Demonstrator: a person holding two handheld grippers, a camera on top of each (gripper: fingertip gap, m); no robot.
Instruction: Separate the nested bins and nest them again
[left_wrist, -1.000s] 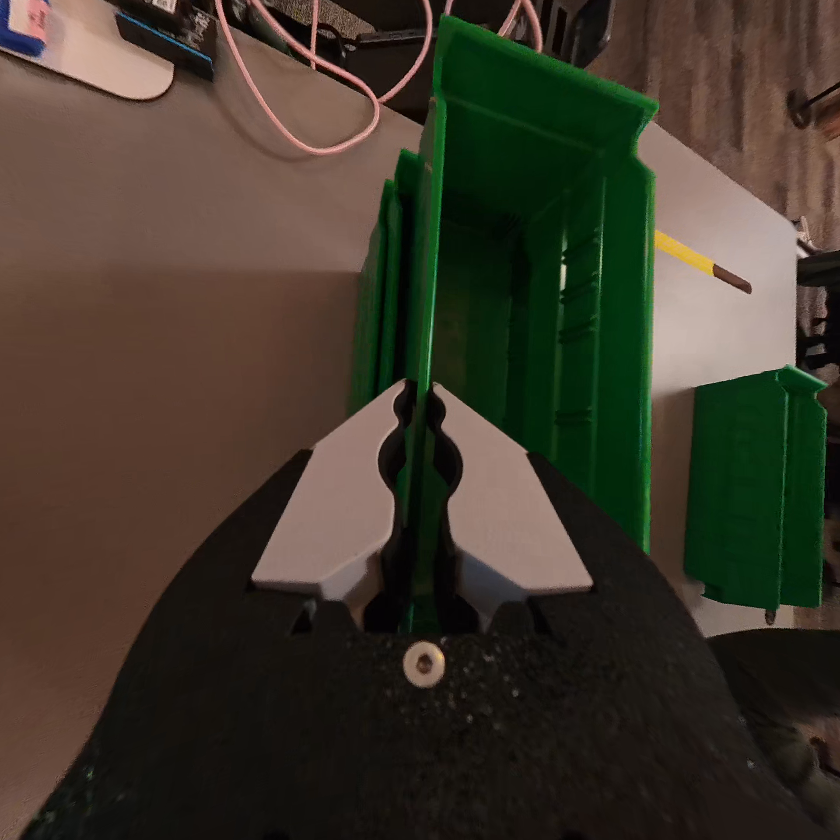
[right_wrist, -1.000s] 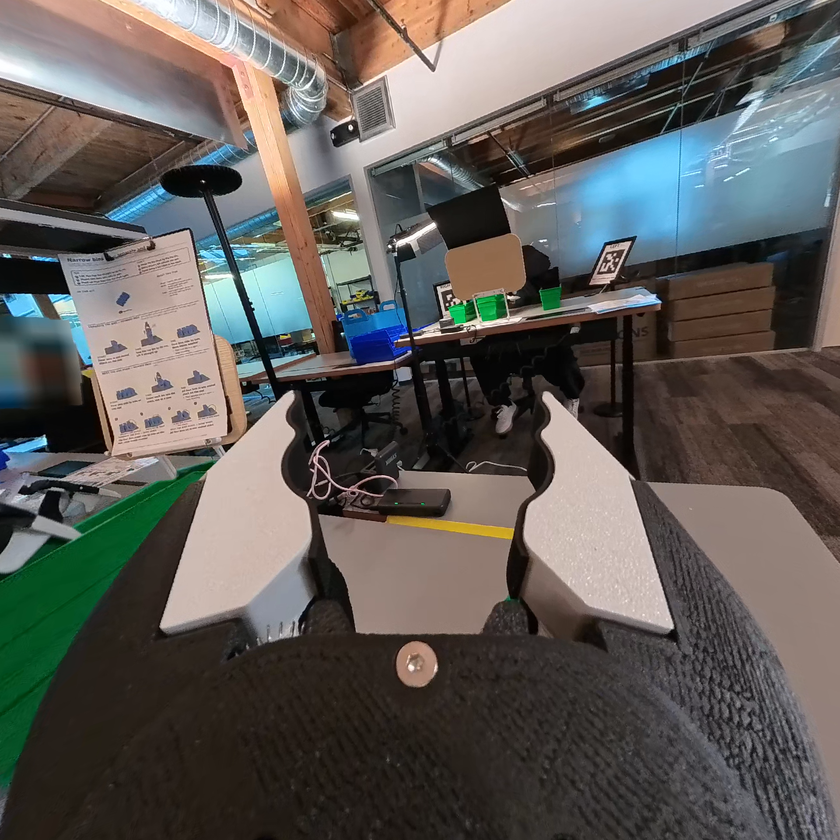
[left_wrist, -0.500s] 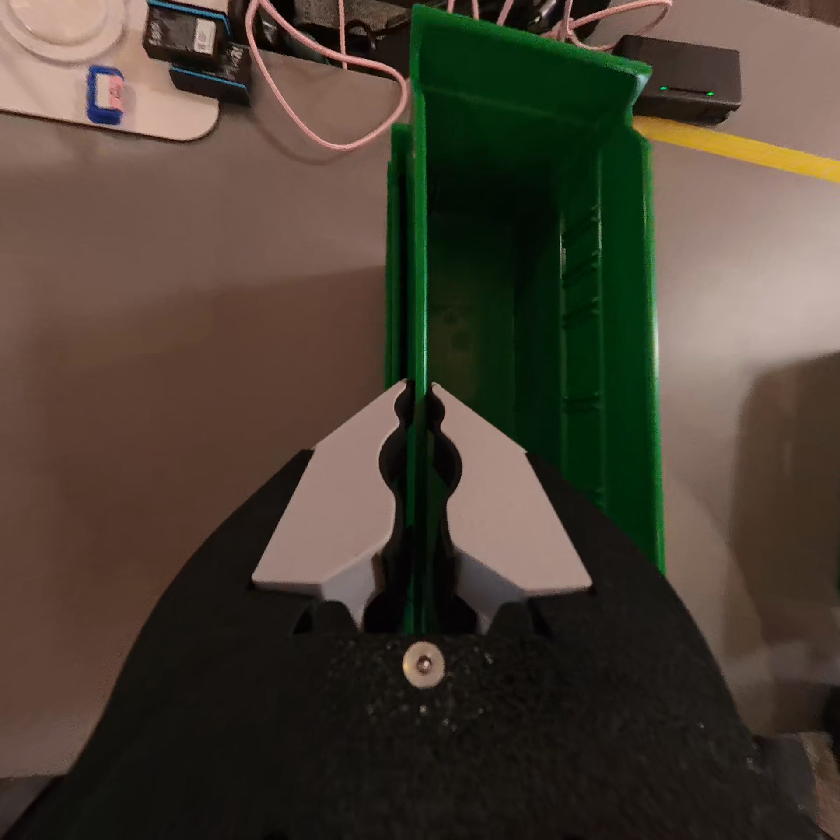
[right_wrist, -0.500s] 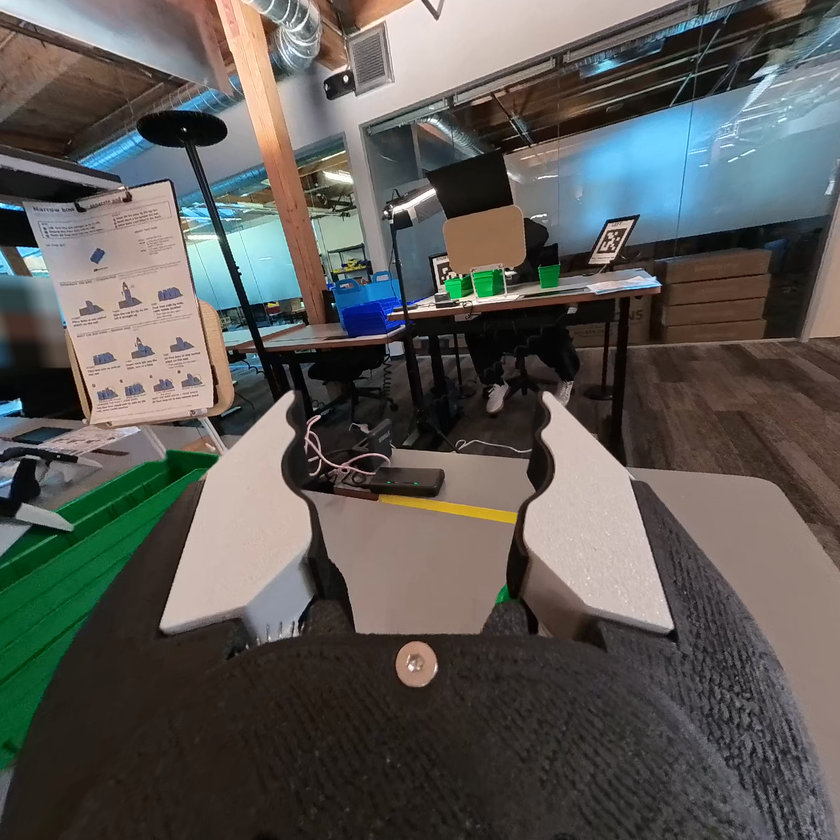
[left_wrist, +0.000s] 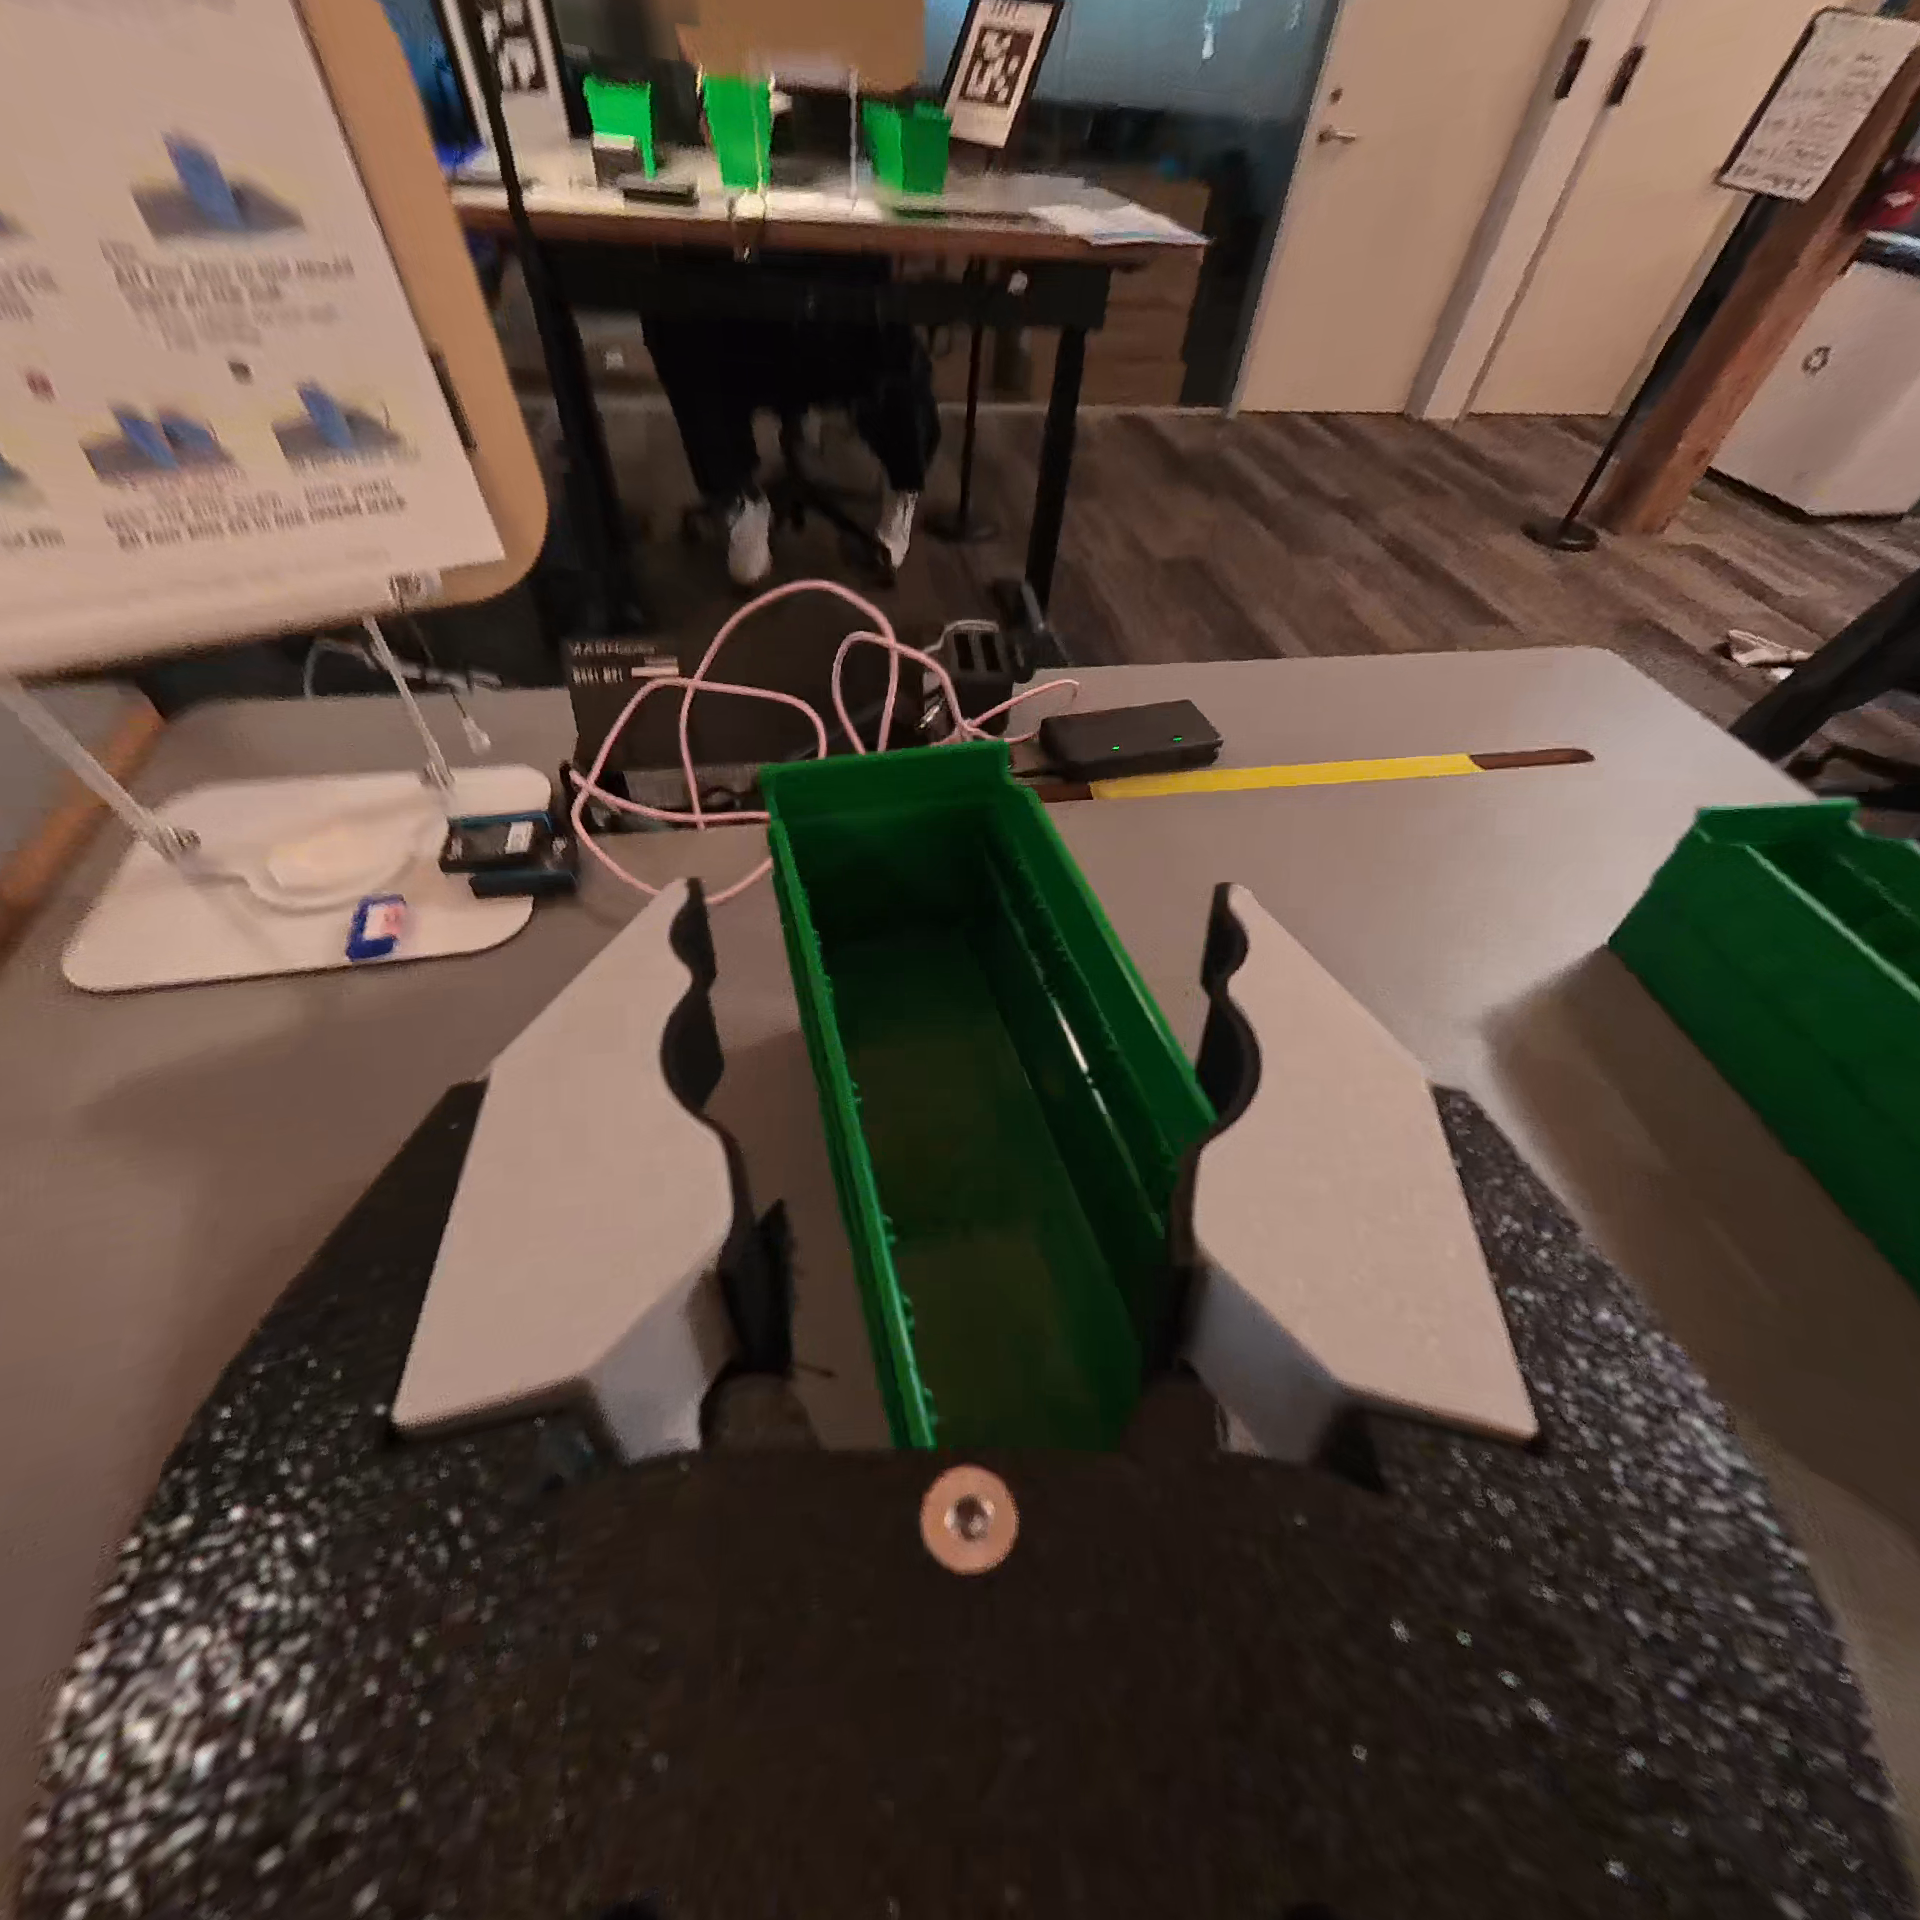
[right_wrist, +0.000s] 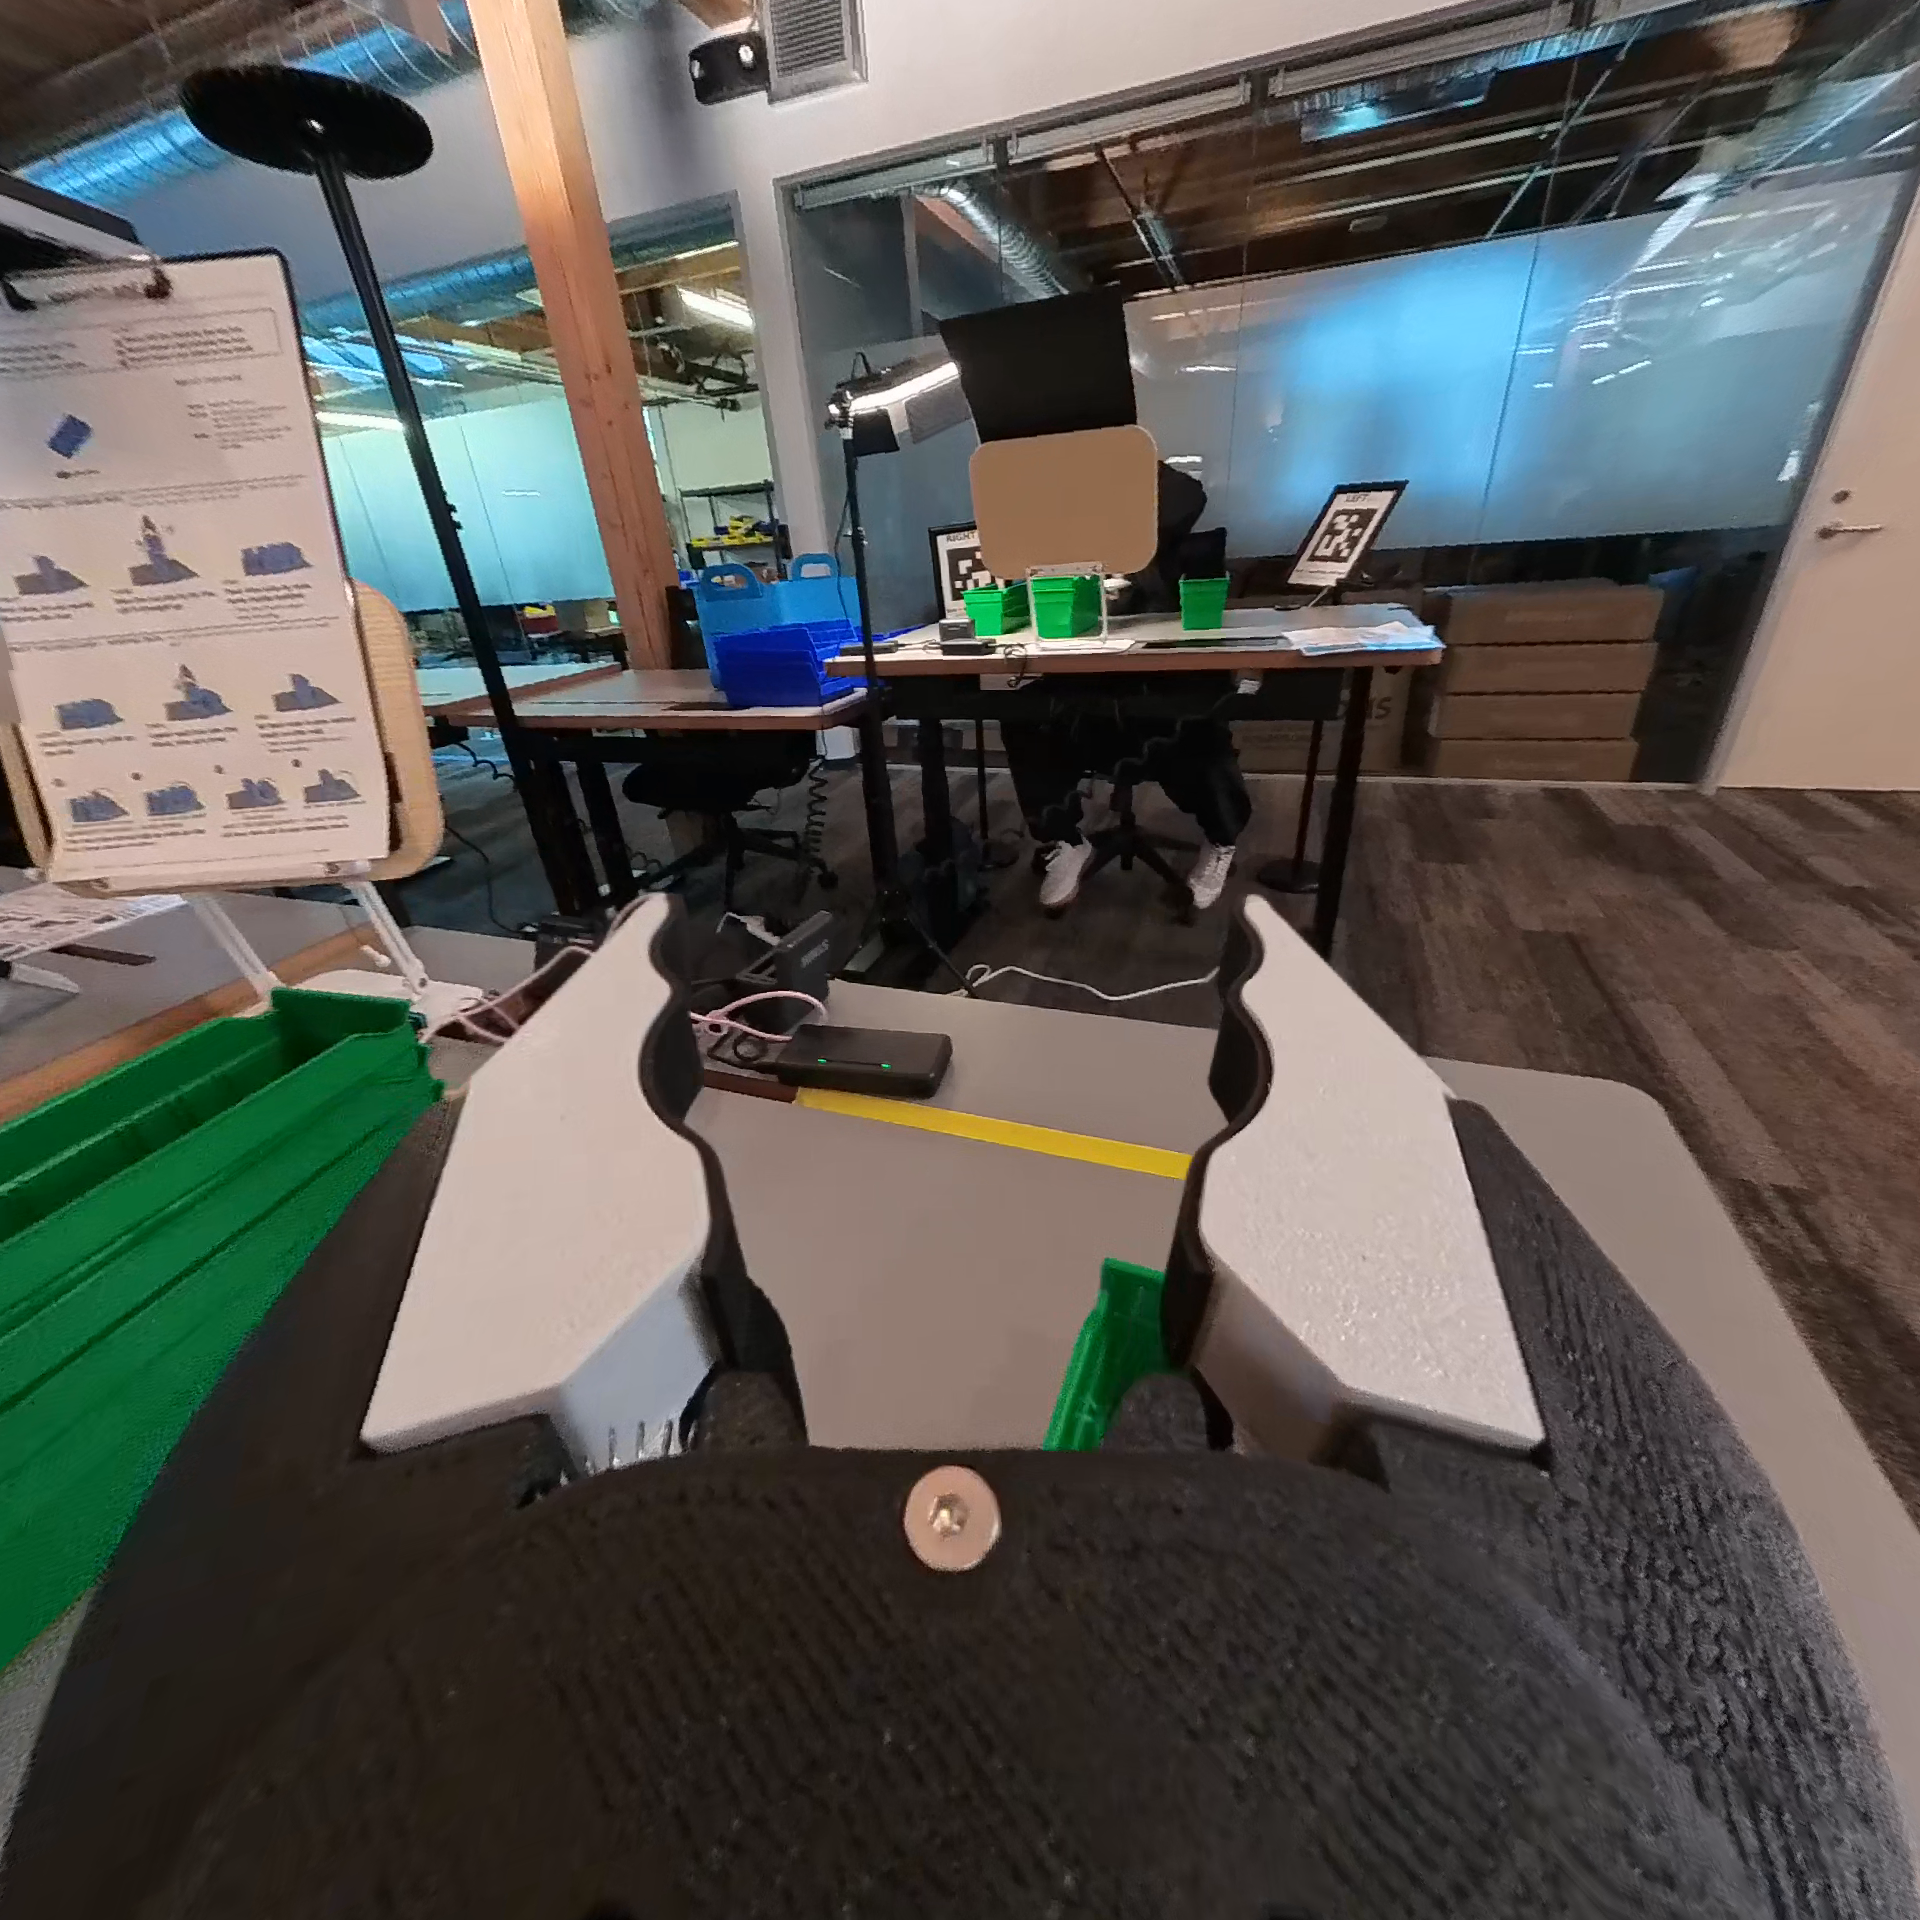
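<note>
Grey table (left_wrist: 1351, 935): green bins (left_wrist: 966, 1039), yellow tape (left_wrist: 1288, 774), cables (left_wrist: 727, 717).

Left gripper (left_wrist: 956, 997) and right gripper (right_wrist: 940, 1029): fingers spread wide (2 each), holding nothing.

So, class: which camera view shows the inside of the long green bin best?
The left wrist view: the bin lies between the open jaws of the left gripper, its floor and inner walls visible. The right wrist view catches only its outer side and rim at the left edge.
</note>
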